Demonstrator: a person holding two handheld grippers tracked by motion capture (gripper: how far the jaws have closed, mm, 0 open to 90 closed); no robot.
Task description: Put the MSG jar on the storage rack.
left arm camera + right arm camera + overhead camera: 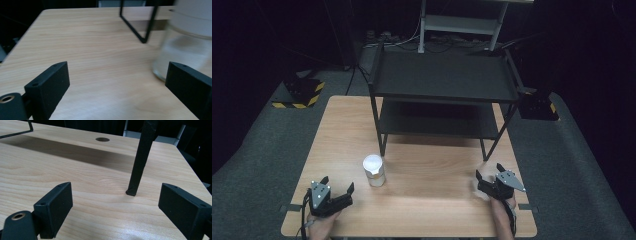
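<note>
A clear jar with a white lid [374, 170] stands upright on the wooden table [432, 200], left of the middle. My left gripper [338, 183] rests near the front left corner, a short way left of and nearer than the jar, jaws open and empty. In the left gripper view the jar [190, 47] is blurred at the right, just beyond the right jaw of my left gripper [117, 82]. My right gripper [489, 171] sits near the front right, open, nothing between its jaws. In the right gripper view the right gripper [115, 202] faces a black shelf leg [140, 160].
A black two-tier metal shelf rack [444, 75] stands on the far half of the table, its front legs planted just beyond the jar and the right gripper. A round hole [102, 139] is cut in the tabletop. Grey carpet surrounds the table.
</note>
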